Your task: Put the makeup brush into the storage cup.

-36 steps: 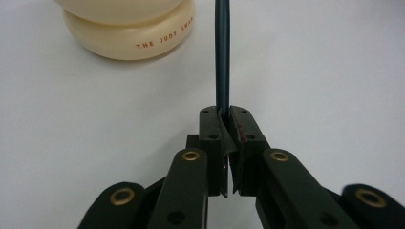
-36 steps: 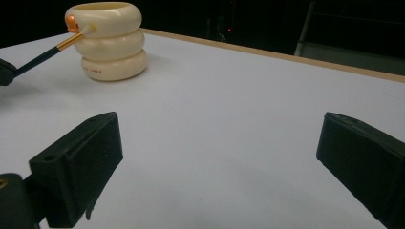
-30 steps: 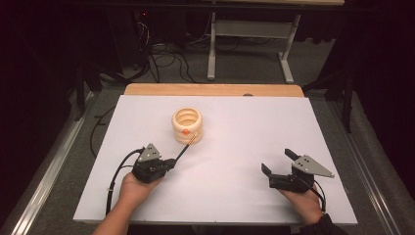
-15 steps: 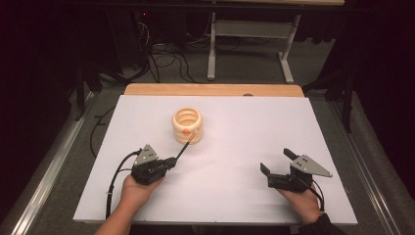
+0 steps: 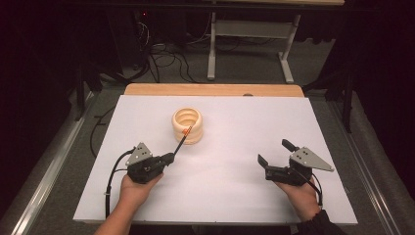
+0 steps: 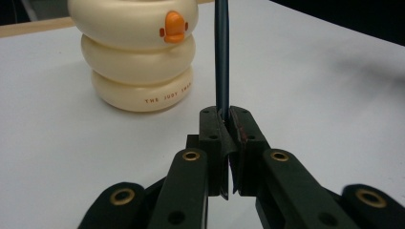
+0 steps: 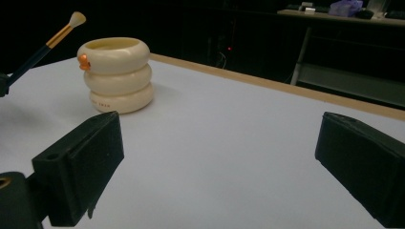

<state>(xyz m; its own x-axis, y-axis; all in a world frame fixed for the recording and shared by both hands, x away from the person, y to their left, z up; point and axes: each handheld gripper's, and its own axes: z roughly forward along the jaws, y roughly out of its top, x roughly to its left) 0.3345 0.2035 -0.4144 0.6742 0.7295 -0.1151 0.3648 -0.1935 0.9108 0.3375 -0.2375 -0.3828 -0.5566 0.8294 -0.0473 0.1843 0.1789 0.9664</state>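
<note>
- The white bench (image 5: 220, 196) has wide bare room between the two hands and to the right of the cream holder (image 5: 187, 125); a wooden strip (image 5: 210, 90) runs along its far edge, and dark floor with cables lies beyond.
- The cream holder, shaped like three stacked rings with a small orange duck mark, stands left of the bench's middle, well clear of every edge.
- The left claw (image 5: 171, 157) is clamped on the dark handle of a slim brush (image 5: 180, 141). The brush slants up and away, with its orange band and pale tip just at the holder's near side.
- In the left claw's view the brush's upper end is cut off by the top edge. From above, whether the tip touches the holder is hard to tell.
- The right claw (image 5: 273, 155) stands wide open with nothing between its jaws, near the bench's right front, well apart from the holder.
- Both hands enter from the near edge, and the forearms are cut off there.
</note>
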